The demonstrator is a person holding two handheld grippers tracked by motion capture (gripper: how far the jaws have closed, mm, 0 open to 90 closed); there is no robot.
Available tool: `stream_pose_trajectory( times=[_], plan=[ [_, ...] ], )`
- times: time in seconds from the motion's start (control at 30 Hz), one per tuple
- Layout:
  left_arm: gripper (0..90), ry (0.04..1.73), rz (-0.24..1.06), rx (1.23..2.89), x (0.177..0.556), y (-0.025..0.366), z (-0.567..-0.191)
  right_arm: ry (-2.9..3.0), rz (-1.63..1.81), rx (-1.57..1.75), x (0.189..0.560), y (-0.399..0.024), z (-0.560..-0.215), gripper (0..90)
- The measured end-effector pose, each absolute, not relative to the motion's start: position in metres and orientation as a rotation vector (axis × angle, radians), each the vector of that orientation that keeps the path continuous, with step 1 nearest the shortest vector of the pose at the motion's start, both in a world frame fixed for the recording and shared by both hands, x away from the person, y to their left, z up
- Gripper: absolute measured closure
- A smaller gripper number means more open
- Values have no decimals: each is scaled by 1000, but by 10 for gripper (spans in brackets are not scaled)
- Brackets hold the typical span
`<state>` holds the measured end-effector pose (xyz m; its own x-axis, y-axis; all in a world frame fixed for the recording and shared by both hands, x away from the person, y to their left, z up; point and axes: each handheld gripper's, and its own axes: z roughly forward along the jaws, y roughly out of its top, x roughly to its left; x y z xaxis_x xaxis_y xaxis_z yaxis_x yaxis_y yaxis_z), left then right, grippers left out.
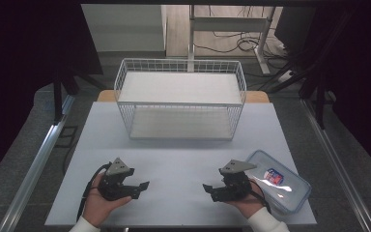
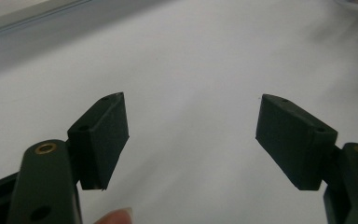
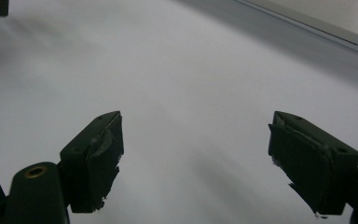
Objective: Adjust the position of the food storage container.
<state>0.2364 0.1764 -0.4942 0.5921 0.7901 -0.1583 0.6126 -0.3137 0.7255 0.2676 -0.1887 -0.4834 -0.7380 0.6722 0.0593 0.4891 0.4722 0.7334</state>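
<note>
The clear plastic food container (image 1: 282,181) with a blue-rimmed snap lid lies flat at the near right corner of the worktop (image 1: 183,159), just beside the right gripper (image 1: 212,187) on its outer side, with a small blue and red label on top. It looks light and stiff but slick: smooth plastic that could skid on the pale surface if pushed from one side. The lid seems closed, so a hold across a short edge or over the raised rim would likely be the surest, while the flat middle of the lid gives nothing to bite on.

The right gripper's fingers (image 3: 93,154) are spread wide with nothing between them, pointing toward the middle of the worktop and away from the container. The left gripper (image 1: 142,186) faces it from the near left, its fingers (image 2: 100,135) likewise released and empty. Farther back stands a white wire basket (image 1: 181,104), well apart from both.
</note>
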Motion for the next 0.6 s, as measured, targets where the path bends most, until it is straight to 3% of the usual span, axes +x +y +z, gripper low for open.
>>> stream_pose_trajectory(
  times=[0.6],
  plan=[
    [249, 1086, 295, 2050, 235, 174, -493, 2448, 1094, 1007, 270, -188, -475, 215]
  ],
)
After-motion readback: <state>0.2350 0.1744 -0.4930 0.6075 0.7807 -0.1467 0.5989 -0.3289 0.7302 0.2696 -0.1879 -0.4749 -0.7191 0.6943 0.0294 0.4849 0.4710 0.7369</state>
